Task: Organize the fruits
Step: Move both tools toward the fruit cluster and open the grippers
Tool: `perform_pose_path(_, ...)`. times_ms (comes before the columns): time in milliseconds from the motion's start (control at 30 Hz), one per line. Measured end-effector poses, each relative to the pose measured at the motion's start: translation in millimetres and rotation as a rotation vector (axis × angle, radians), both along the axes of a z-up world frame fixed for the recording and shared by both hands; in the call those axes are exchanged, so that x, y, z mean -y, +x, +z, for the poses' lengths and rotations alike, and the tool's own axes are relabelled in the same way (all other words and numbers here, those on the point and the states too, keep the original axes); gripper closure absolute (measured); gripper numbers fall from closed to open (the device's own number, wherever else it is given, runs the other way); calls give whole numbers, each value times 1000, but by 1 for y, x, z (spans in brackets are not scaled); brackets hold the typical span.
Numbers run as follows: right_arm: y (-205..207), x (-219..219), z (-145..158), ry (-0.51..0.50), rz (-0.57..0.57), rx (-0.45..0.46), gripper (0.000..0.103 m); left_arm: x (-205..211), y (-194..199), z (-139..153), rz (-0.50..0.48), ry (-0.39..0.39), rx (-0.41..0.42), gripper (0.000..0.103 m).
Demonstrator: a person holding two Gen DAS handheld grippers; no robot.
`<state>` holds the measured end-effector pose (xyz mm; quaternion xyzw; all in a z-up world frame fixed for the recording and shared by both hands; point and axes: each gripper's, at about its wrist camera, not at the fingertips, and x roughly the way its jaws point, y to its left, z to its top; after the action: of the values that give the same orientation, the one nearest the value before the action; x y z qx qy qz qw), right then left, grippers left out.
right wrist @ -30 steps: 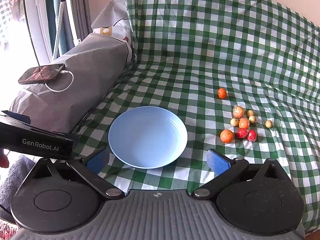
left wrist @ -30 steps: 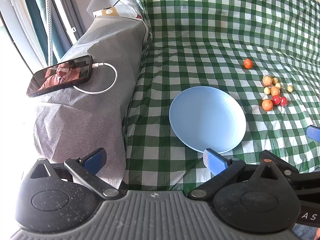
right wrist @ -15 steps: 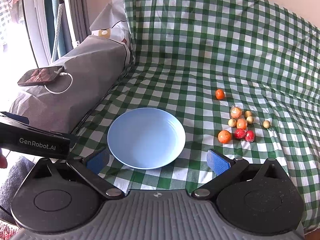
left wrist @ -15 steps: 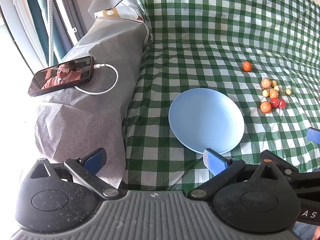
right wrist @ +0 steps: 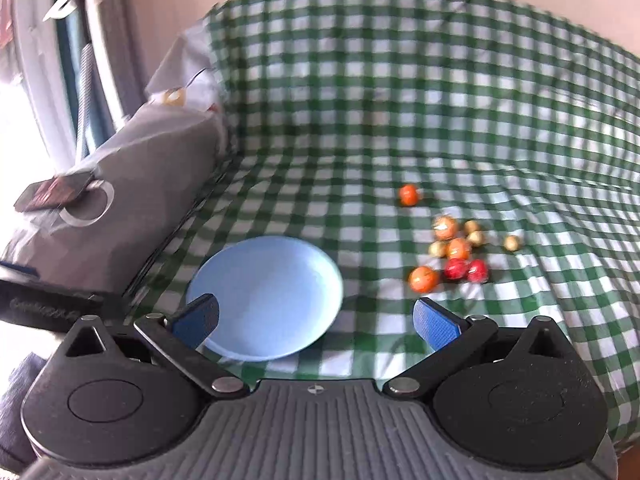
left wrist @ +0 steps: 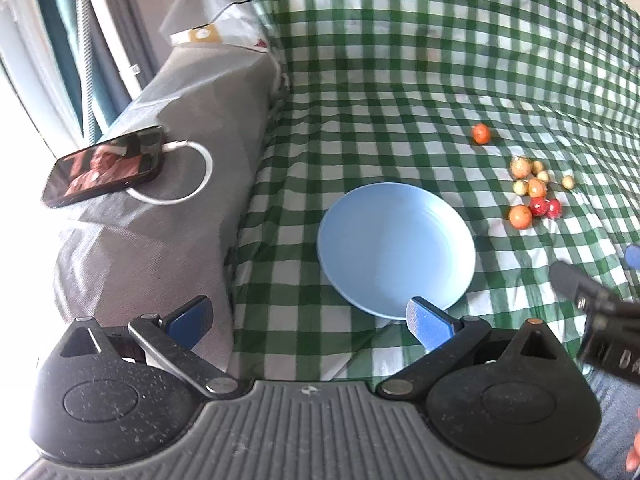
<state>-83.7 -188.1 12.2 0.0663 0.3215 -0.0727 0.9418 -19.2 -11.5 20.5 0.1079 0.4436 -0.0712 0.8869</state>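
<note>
An empty light blue plate [left wrist: 396, 248] [right wrist: 266, 296] lies on the green checked cloth. To its right sits a cluster of small fruits [left wrist: 534, 192] [right wrist: 456, 252]: orange, red and pale yellow ones. A lone orange fruit [left wrist: 480, 133] [right wrist: 409, 195] lies farther back. My left gripper [left wrist: 308, 320] is open with nothing between its fingers, hovering at the plate's near edge. My right gripper [right wrist: 316, 320] is open and empty too, above the plate's near right rim. In the left wrist view the right gripper's body [left wrist: 592, 304] shows at the right edge.
A grey covered armrest [left wrist: 160, 184] rises left of the plate. On it lies a phone [left wrist: 104, 170] with a white cable [left wrist: 192, 184]. The checked cloth [right wrist: 440, 100] climbs the backrest behind. The left gripper's body [right wrist: 44, 304] shows at the left in the right wrist view.
The right gripper has swung to the right and forward, so the plate now sits under its left finger and the fruits are nearer. The left view shifted only slightly.
</note>
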Motion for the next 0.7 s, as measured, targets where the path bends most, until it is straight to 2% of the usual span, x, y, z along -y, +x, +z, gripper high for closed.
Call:
perform_pose_path(100, -2, 18, -5, -25, -59, 25, 1, 15, 3, -1, -39, -9, 4, 0)
perform_pose_path(300, -2, 65, -26, -37, -176, 9, 1, 58, 10, -2, -137, -54, 46, 0)
perform_pose_path(533, -2, 115, -56, -55, -298, -26, 1, 125, 35, -27, -242, -92, -78, 0)
perform_pose_path(600, 2, 130, -65, -58, -324, -41, 1, 145, 41, -37, -267, -92, -78, 0)
perform_pose_path(700, 12, 153, -79, -57, -366, -60, 1, 176, 53, -56, -303, -38, -66, 0)
